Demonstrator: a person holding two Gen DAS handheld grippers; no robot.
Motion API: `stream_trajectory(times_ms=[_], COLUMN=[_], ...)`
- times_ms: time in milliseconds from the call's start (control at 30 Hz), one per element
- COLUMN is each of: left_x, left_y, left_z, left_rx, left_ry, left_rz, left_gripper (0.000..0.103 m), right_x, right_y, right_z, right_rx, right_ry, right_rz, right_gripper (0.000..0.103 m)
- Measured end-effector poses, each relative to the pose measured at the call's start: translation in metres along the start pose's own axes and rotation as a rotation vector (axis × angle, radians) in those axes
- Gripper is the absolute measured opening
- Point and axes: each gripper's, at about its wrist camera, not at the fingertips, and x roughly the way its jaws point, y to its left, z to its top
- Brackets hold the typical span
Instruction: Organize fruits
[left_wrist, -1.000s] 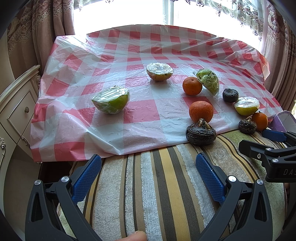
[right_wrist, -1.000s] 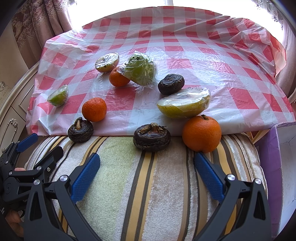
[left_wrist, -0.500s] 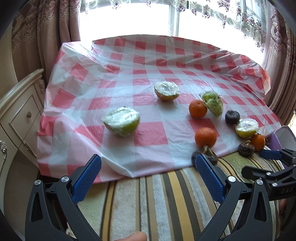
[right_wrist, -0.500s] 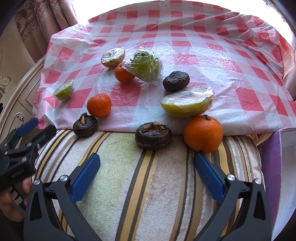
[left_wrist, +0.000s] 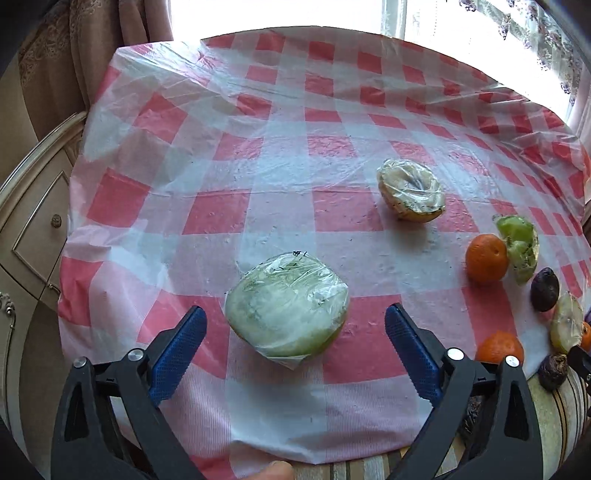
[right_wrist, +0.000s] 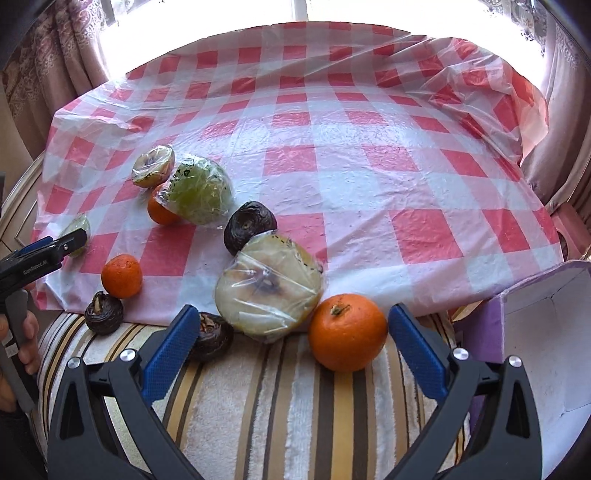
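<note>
A wrapped green half fruit (left_wrist: 287, 311) lies on the red-checked cloth (left_wrist: 258, 177). My left gripper (left_wrist: 293, 332) is open, its blue fingers on either side of that fruit and a little short of it. My right gripper (right_wrist: 290, 339) is open, with a wrapped yellow half fruit (right_wrist: 269, 293) and an orange (right_wrist: 347, 331) just ahead between its fingers. Other fruit: a wrapped half (left_wrist: 410, 195), oranges (left_wrist: 486, 257) (right_wrist: 122, 276), a wrapped green piece (right_wrist: 199, 194), dark wrinkled fruits (right_wrist: 249, 226) (right_wrist: 103, 312) (right_wrist: 211, 335).
A striped towel (right_wrist: 277, 406) covers the near table edge. A purple-edged white box (right_wrist: 543, 350) stands at the right. A cream cabinet (left_wrist: 29, 229) is at the left. Curtains and a bright window lie behind the table.
My left gripper moved forward and left over the cloth until its fingers flank the green half fruit. My right gripper moved forward toward the yellow half and the orange.
</note>
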Motion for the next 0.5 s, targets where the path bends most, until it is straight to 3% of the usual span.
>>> stream_trajectory(times_ms=[67,167,367,500], left_x=[0.006,-0.001,-0.033,-0.074], left_y=[0.000,-0.001,-0.013,-0.028], left_z=[0.000,-0.002,-0.011,-0.049], left_rx=[0.007,0.015,0.053,0.048], left_ry=[0.017,-0.016,-0.086,-0.136], left_rz=[-0.016,-0.016,0.045,-0.037], left_gripper=[0.082,0.091,0.097,0.098], right_x=[0.001,0.002,-0.005,-0.023], right_y=[0.001,0.005,0.008,0.015], right_z=[0.001,0.001,-0.001,-0.011], right_rx=[-0.004,-0.019,-0.022,-0.017], right_ry=[-0.003,-0.010,-0.034,-0.088], right_rz=[-0.007,-0.024,-0.028,-0.021], right_gripper=[0.102,0.102,0.102,0.102])
